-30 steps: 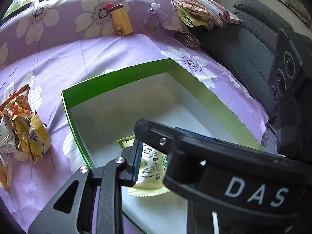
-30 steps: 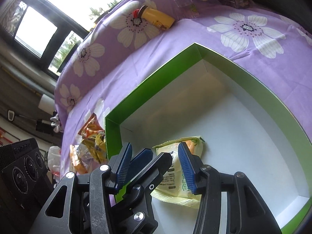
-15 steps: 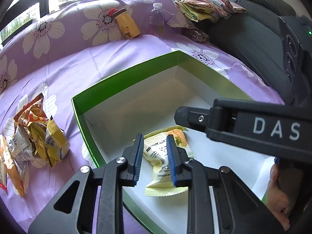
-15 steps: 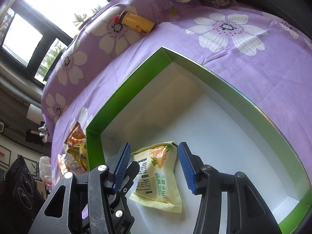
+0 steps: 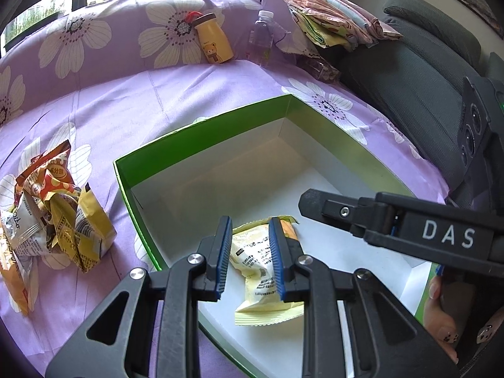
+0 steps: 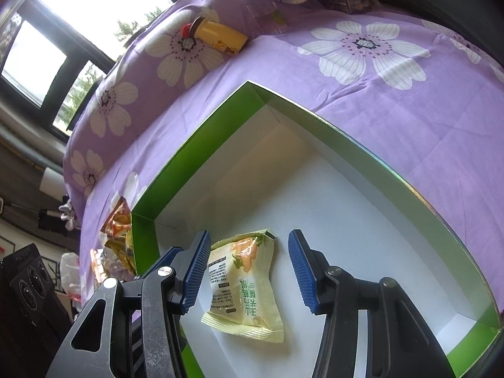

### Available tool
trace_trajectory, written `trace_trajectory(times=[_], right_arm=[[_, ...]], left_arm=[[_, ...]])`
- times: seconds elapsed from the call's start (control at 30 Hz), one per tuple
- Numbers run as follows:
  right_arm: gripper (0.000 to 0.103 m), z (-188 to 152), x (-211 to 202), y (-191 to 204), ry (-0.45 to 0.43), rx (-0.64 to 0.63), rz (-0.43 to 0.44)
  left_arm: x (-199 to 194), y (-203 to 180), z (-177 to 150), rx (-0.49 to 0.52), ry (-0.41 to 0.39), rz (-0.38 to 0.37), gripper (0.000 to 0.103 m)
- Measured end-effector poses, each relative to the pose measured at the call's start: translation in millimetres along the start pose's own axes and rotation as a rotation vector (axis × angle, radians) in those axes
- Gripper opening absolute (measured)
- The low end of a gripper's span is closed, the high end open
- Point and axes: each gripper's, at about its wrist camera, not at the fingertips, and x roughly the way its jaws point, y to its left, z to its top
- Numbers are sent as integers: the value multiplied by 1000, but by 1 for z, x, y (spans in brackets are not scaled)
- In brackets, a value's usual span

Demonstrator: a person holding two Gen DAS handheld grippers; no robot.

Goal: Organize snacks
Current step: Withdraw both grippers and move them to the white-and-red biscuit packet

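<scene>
Left wrist view has the pale yellow snack packet point(image 5: 261, 267) lying flat on the white floor of the green box point(image 5: 201, 126), close to the near-left corner, and it is the only thing inside. The left gripper point(image 5: 249, 230) hangs over it with its blue pads a narrow gap apart and nothing pinched between them; the packet shows through the gap from below. The right wrist view gives the same packet point(image 6: 242, 286) from the other side, printed face up and free of both tools, with the right gripper point(image 6: 249, 239) above it, its pads spread wide and touching nothing. Outside the box, just beyond its left wall, a heap of crumpled snack packets point(image 5: 60, 214) sits on the purple flowered sheet point(image 5: 157, 100); the right wrist view catches only an edge of that heap point(image 6: 118, 236) behind the green wall. Only the left wrist view shows the whole heap, the folded cloths point(image 5: 334, 15), the grey seat point(image 5: 425, 78) and a hand point(image 5: 447, 315) with painted nails at the lower right. Both views show the yellow bear bottle point(image 5: 214, 41) and the clear water bottle point(image 5: 261, 37) at the far edge of the sheet. The right wrist view alone shows the box's right-hand corner point(image 6: 485, 315).
</scene>
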Motion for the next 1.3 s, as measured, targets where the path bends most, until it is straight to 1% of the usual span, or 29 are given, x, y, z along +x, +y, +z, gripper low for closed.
trace_trajectory(times=[0.1,0.2,0.3,0.37,0.4,0.43,0.47,0.5,0.57,0.6,0.67,0.77,0.83,0.9,0.97,1.03,1.1,1.23,1.3], right_arm=[[52,0,-2,1,-7,-5,-7],[52,0,-5,3,-18,-13,-8],[52,-1,-9,7,-36,-25,-13],[52,-2,-12,12,-52,-39,-22],[53,-3,-13,15,-61,-49,-26],[55,-4,-14,18,-69,-57,-27],[59,-5,-16,21,-76,-64,-26],[61,-6,-17,24,-85,-72,-23],[63,-7,-20,31,-103,-93,-20],[63,-9,-22,35,-112,-104,-20],[69,-11,-24,44,-128,-127,-19],[74,-15,-26,55,-147,-159,-11],[76,-17,-27,63,-159,-169,-20],[78,-20,-30,71,-184,-190,-26],[84,-24,-32,79,-208,-210,-21],[87,-27,-33,86,-224,-225,-8],[90,-31,-34,93,-241,-241,9],[99,-40,-39,110,-326,-290,15],[100,-45,-39,119,-341,-325,26]], left_arm=[[-9,3,1,-44,-13,-45,25],[-23,2,0,-40,-47,-45,27],[-38,7,-2,-50,-68,-44,32],[-49,14,-3,-64,-86,-49,40],[-56,18,-3,-72,-98,-47,42],[-64,23,-4,-81,-109,-43,47],[-71,29,-5,-92,-118,-35,53],[-79,35,-6,-103,-128,-26,56],[-94,49,-9,-123,-145,-3,65],[-102,57,-10,-132,-154,15,67],[-119,75,-14,-156,-175,59,78],[-142,105,-22,-207,-199,126,87],[-156,126,-28,-242,-217,176,88],[-168,147,-35,-282,-237,217,91],[-176,168,-44,-330,-263,253,95],[-179,186,-53,-378,-280,304,97],[-176,202,-59,-416,-267,344,97],[-167,226,-69,-444,-228,360,97],[-165,236,-74,-459,-207,383,98]])
